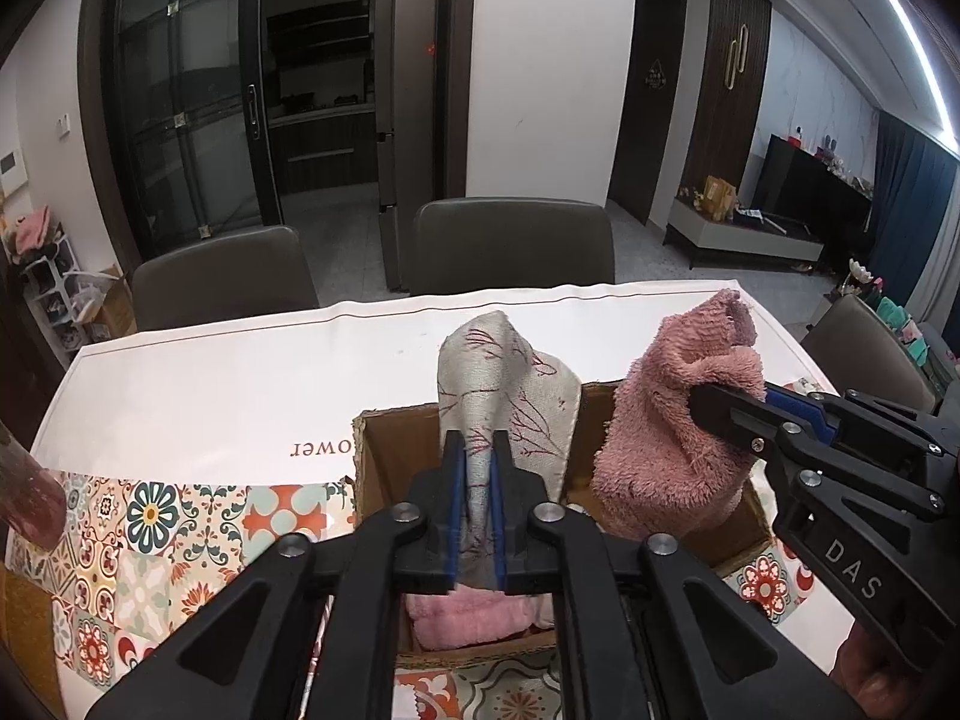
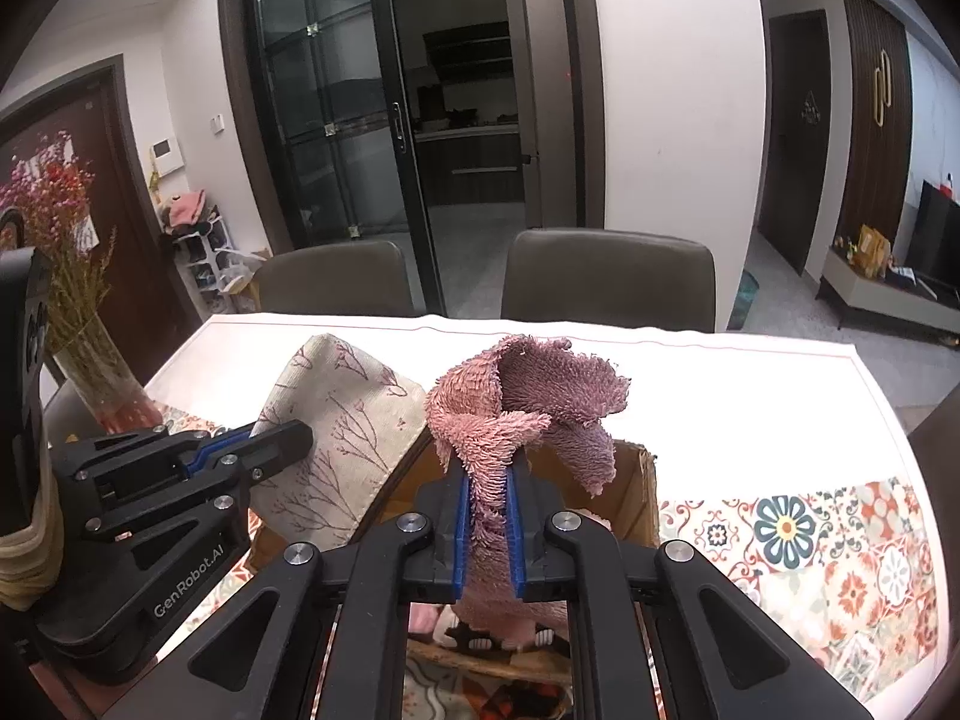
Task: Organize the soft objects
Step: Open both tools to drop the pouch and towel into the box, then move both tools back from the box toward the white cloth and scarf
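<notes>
While the beige printed cloth (image 1: 498, 384) is standing pinched in the left gripper (image 1: 478, 468) and the pink terry towel (image 2: 510, 420) is hanging clamped in the right gripper (image 2: 487, 492), both are hovering over the open cardboard box (image 1: 372, 468) on the bench (image 1: 210, 384). Gripper frames are hiding most of the box's inside, where one folded pink towel (image 1: 468, 612) is showing; another item beneath is hard to identify. Two chairs (image 2: 606, 276) are standing behind.
</notes>
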Demonstrator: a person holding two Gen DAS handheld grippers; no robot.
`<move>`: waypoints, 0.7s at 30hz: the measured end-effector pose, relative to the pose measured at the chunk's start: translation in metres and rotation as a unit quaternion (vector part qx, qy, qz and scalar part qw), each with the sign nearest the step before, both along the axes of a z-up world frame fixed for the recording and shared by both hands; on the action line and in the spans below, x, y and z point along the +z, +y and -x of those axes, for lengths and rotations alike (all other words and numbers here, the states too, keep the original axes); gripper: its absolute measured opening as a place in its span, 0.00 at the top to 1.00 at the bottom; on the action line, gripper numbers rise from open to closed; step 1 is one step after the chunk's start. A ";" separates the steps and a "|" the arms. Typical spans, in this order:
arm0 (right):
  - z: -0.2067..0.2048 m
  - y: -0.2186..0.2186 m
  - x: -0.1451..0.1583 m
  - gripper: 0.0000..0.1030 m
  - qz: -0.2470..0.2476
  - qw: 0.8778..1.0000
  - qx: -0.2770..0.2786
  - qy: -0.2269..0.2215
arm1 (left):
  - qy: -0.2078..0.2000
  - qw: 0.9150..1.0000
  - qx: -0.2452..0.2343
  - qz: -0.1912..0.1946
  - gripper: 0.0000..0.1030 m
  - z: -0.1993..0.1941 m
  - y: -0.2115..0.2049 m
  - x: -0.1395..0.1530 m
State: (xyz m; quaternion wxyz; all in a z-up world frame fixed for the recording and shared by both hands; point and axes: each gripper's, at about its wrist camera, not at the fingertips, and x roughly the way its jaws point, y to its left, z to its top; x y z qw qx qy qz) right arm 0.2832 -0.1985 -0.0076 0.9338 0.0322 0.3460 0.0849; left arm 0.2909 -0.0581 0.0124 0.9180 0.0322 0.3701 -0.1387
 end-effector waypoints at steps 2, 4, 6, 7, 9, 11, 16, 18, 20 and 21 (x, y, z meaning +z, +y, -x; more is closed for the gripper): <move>-0.002 -0.002 -0.002 0.86 -0.003 1.000 -0.003 0.003 | -0.001 1.000 0.009 -0.007 0.76 -0.001 0.000 -0.001; -0.005 -0.002 -0.003 0.80 -0.002 1.000 -0.008 0.010 | -0.003 1.000 0.015 -0.010 0.57 -0.001 0.001 -0.002; -0.006 -0.002 -0.006 0.69 -0.001 1.000 -0.013 0.018 | -0.006 1.000 0.019 -0.013 0.45 0.000 0.002 -0.002; -0.006 -0.002 -0.007 0.60 0.001 1.000 -0.016 0.021 | -0.006 1.000 0.021 -0.016 0.45 0.000 0.001 -0.003; -0.006 -0.002 -0.007 0.49 0.002 1.000 -0.018 0.019 | -0.004 1.000 0.021 -0.019 0.43 0.001 0.001 -0.004; -0.003 0.000 -0.005 0.43 0.009 1.000 -0.019 0.012 | -0.003 1.000 0.024 -0.019 0.42 0.001 0.003 -0.004; 0.002 0.000 -0.002 0.36 0.017 1.000 -0.025 0.005 | -0.008 0.999 0.033 -0.022 0.38 0.006 0.007 0.000; 0.004 -0.001 0.000 0.36 0.015 0.999 -0.028 0.004 | -0.015 0.999 0.034 -0.024 0.36 0.009 0.007 0.004; 0.007 -0.003 0.001 0.36 0.016 0.999 -0.031 0.002 | -0.018 0.999 0.033 -0.023 0.36 0.013 0.007 0.007; 0.008 -0.003 0.003 0.36 0.016 0.999 -0.032 0.001 | -0.019 0.999 0.033 -0.024 0.35 0.015 0.006 0.009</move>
